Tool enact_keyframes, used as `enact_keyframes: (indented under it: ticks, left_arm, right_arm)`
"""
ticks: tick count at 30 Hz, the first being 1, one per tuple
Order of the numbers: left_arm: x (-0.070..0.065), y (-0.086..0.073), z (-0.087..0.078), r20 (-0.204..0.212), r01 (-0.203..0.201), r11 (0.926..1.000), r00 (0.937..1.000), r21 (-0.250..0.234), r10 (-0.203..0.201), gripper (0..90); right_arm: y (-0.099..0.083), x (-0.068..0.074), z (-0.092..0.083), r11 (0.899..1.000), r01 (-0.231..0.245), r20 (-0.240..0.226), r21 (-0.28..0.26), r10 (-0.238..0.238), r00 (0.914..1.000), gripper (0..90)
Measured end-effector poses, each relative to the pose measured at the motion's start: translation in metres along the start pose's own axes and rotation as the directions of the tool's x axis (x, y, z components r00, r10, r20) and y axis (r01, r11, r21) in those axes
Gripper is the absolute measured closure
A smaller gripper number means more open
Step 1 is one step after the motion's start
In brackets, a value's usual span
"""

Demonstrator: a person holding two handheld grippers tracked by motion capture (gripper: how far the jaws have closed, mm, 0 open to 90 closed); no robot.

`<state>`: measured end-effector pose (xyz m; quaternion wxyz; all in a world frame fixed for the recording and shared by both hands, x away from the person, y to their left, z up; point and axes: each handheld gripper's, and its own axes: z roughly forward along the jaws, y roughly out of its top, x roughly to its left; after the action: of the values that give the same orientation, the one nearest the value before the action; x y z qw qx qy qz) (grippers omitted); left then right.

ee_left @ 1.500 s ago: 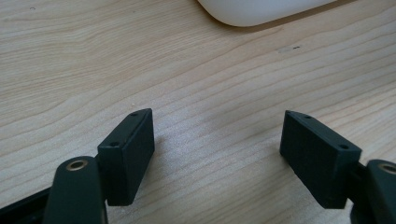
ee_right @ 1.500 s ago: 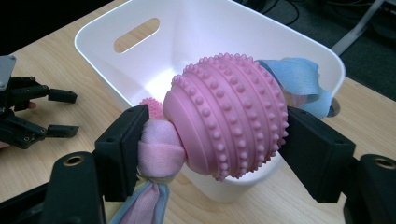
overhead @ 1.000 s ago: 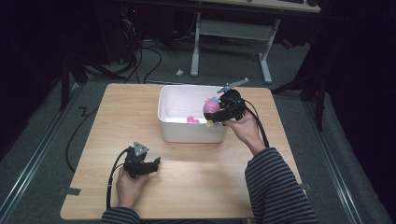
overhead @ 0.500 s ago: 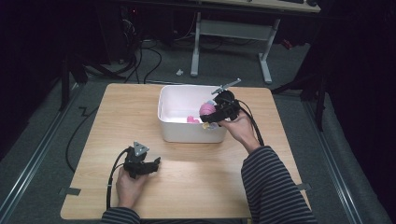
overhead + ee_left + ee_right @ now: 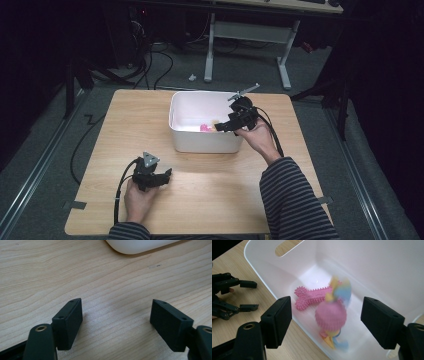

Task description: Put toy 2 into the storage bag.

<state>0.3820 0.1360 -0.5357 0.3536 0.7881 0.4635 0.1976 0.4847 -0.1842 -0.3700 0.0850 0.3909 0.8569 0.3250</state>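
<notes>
Two toys in white bin; right tongs agape.

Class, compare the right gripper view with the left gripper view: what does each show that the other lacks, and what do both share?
The right gripper view alone shows the inside of the white bin, a pink spiky bone toy lying on its floor, and a blurred pink ball with pastel tassels between the open jaws of the right gripper; the left gripper appears farther off. The left gripper view alone shows its own gripper open low over bare table. Both share wooden tabletop and part of the white bin, seen from outside at the left gripper view's top edge.
</notes>
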Motion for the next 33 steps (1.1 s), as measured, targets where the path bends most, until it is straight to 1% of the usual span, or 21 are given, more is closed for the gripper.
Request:
enact_keyframes:
  ticks: [3,5,8,12,14,19,25,28,33]
  left_arm:
    - [0.000,0.000,0.000,0.000,0.000,1.0000,1.0000,0.000,0.000,26.7]
    - [0.000,0.000,0.000,0.000,0.000,1.0000,1.0000,0.000,0.000,26.7]
    - [0.000,0.000,0.000,0.001,-0.001,1.0000,1.0000,0.001,0.001,26.7]
    - [0.000,0.000,0.000,0.001,0.000,1.0000,1.0000,0.001,0.000,26.8]
    - [0.000,0.000,0.000,0.001,-0.001,1.0000,1.0000,0.001,0.001,26.8]
    - [0.000,0.000,0.000,0.000,0.000,1.0000,1.0000,0.001,0.000,26.8]
    - [0.000,0.000,0.000,-0.002,0.001,1.0000,1.0000,-0.001,-0.001,26.8]
    - [0.000,0.000,0.000,-0.003,0.001,1.0000,1.0000,-0.001,-0.001,26.8]
    - [-0.001,0.000,0.000,-0.004,0.001,1.0000,1.0000,-0.001,-0.001,26.7]
  right_arm:
    - [-0.002,-0.001,-0.005,1.000,0.014,0.018,-0.023,-0.014,0.9997,25.4]
    - [-0.004,-0.001,-0.010,0.999,0.003,0.020,-0.043,-0.002,0.9998,25.9]
    - [-0.010,-0.002,-0.018,0.998,0.005,0.043,-0.070,-0.002,0.9991,26.9]
    - [-0.021,-0.003,-0.031,0.994,0.006,0.077,-0.107,0.002,0.9970,28.5]
    - [-0.028,-0.004,-0.041,0.991,0.013,0.098,-0.134,0.000,0.9952,29.4]
    - [-0.044,-0.005,-0.060,0.983,0.002,0.119,-0.184,0.021,0.9927,30.7]
    - [-0.062,-0.010,-0.077,0.978,-0.016,0.139,-0.210,0.046,0.9892,31.3]
    - [-0.072,-0.012,-0.085,0.972,-0.028,0.139,-0.232,0.062,0.9884,31.7]
    - [-0.089,-0.015,-0.098,0.964,-0.048,0.152,-0.261,0.090,0.9842,33.1]
